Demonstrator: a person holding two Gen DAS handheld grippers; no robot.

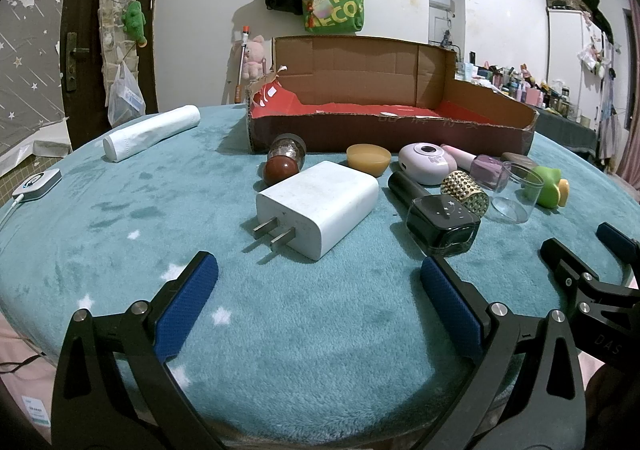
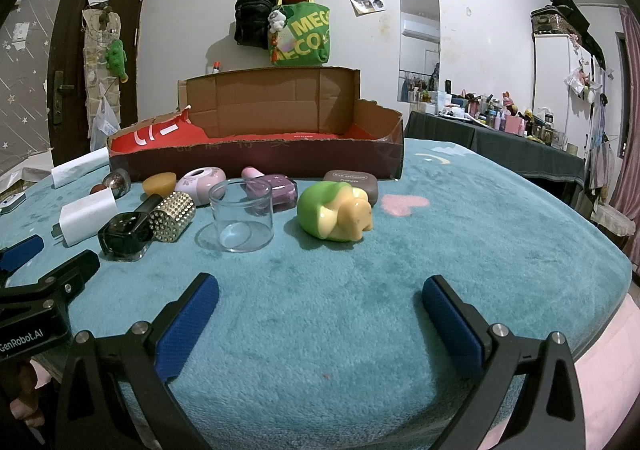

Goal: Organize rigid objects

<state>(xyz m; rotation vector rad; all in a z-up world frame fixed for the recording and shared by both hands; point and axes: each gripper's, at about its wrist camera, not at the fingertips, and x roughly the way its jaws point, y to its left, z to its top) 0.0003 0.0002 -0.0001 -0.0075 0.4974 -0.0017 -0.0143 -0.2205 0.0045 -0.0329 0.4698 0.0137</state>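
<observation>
Both the left gripper (image 1: 320,278) and right gripper (image 2: 320,298) hover spread and empty before the cardboard box (image 2: 256,162), whose front wall faces a white charger (image 1: 320,206) and glass jar (image 2: 242,220).

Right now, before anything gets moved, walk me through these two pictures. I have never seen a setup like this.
No robot here: a person holds a two-finger gripper in each hand, each with a wide-angle camera looking along its blue-padded fingers. One picture comes from the left gripper, the other from the right gripper. Both are open and hold nothing, low over a teal blanket.

Small hard things lie on it: a white charger, a black bottle, a gold studded cap, a clear jar, a green and yellow toy, a purple bottle. Behind them stands an open cardboard box that looks empty, probably where they go.
</observation>
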